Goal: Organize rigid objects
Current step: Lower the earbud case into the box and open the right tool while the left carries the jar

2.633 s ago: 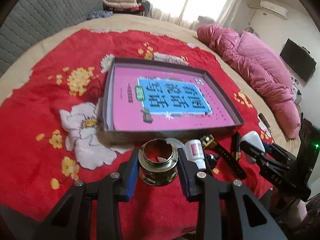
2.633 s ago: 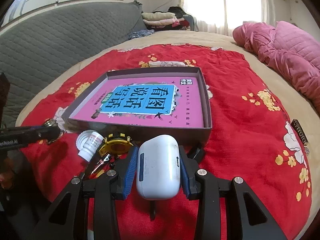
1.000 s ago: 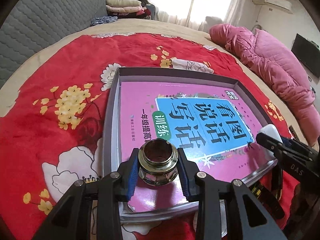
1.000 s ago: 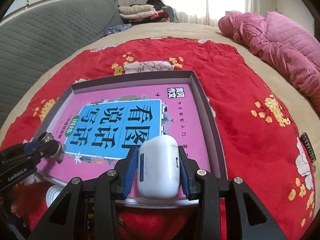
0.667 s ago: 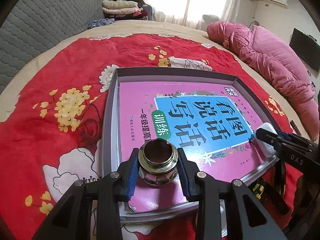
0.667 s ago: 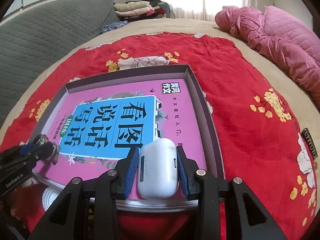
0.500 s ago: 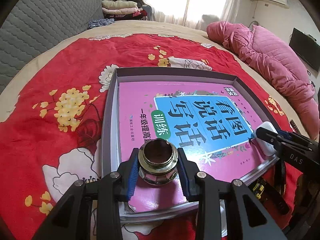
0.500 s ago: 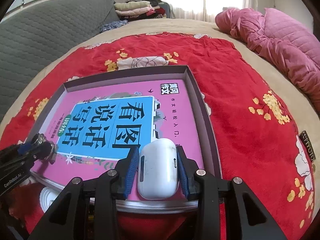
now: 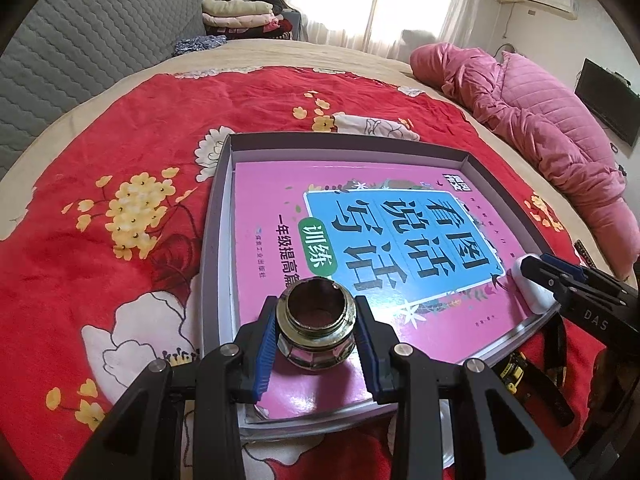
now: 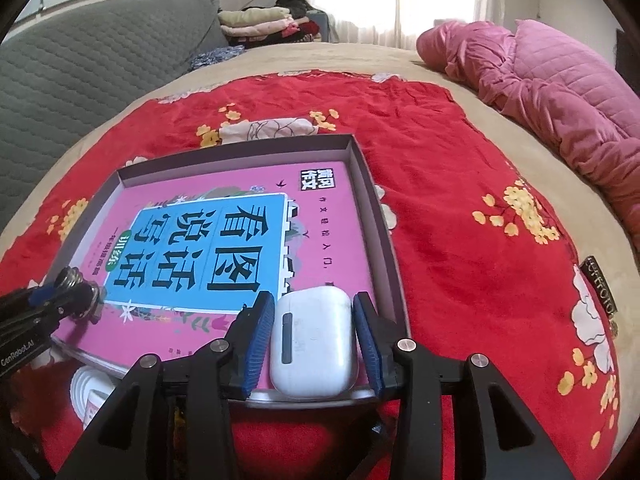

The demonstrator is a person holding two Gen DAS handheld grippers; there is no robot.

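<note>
Over the box [image 9: 216, 216] that holds the pink book [image 10: 320, 224], both grippers now sit, having come from the red blanket's [image 9: 132, 140] near edge. Left gripper [image 9: 316, 340] still clamps the metal fitting [image 9: 316, 334]. Right gripper's [image 10: 314, 344] jaws are opening, a slim gap beside the white earbud case [image 10: 314, 344] resting on the book.

Book [image 9: 360, 240] in tray [image 9: 218, 208], metal fitting [image 9: 316, 334] and earbud case [image 10: 314, 344] on book
</note>
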